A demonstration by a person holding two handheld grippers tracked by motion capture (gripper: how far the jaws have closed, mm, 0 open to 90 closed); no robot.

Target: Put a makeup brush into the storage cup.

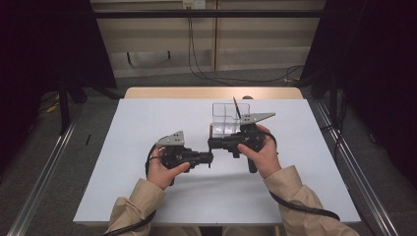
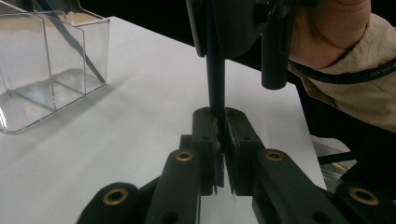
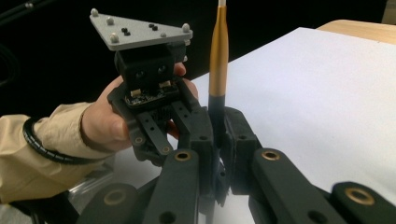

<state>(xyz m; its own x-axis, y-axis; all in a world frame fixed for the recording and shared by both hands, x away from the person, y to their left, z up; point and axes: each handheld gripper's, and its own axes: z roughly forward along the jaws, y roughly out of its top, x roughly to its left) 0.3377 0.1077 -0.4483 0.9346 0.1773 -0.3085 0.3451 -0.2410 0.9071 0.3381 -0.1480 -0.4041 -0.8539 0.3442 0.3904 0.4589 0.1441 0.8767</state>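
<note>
High view: I saw left gripper (image 1: 210,158) and right gripper (image 1: 210,143) meet tip to tip before clear organizer box (image 1: 230,118); held thing too small.

Left gripper view: jaws clamped dark pen (image 2: 215,88), axis upright, top cut off.

Right gripper view: jaws clamped the pen's (image 3: 218,60) dark end, gold barrel upward.
</note>
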